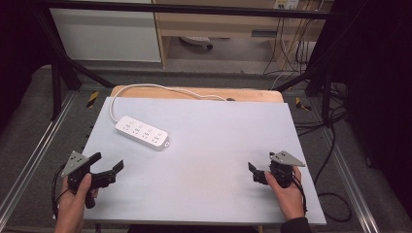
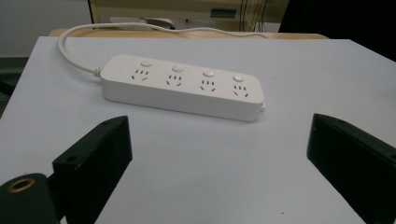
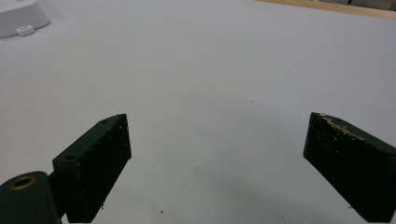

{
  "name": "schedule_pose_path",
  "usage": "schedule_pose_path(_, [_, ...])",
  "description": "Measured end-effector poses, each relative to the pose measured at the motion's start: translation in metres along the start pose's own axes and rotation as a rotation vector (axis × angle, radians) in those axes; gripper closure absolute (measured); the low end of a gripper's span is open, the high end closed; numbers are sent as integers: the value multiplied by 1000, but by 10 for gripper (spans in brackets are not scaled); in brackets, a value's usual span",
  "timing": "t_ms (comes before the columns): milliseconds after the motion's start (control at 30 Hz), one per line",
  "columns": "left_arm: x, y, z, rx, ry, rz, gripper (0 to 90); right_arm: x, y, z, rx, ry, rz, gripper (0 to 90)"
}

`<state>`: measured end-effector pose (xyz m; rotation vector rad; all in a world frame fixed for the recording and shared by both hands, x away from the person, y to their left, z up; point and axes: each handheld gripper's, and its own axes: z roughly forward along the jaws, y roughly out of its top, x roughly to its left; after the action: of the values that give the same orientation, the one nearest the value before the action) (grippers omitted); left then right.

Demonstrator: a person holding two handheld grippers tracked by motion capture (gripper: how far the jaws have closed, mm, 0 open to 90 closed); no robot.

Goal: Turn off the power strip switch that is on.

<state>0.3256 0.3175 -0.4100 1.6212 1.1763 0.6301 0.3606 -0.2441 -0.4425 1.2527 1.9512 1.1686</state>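
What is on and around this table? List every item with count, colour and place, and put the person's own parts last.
power strip: one, white, four sockets with a button each, lying flat on the far left part of the table
power strip cable: one, white, loops from the strip's far end along the table's far edge
table: one, pale grey top, wooden edge showing at the far side
frame: black bars around the table
left gripper: one, black, open, empty, held at the near left corner
right gripper: one, black, open, empty, held at the near right
hands: two, each gripping a gripper handle at the near edge
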Motion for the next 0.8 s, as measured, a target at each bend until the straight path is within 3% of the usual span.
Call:
schedule_pose_path(233, [-2, -1, 1, 3, -14, 13, 62, -8, -2, -1, -4, -32, 31, 59])
schedule_pose_path(367, [-3, -2, 0, 5, -17, -3, 62, -7, -3, -1, -7, -33, 18, 56])
schedule_pose_path(600, [-6, -3, 2, 23, 6, 29, 62, -4, -4, -6, -11, -44, -7, 53])
schedule_pose_path(800, [-8, -2, 5, 11, 30, 21, 67, -3, -1, -10, -54, -50, 5, 47])
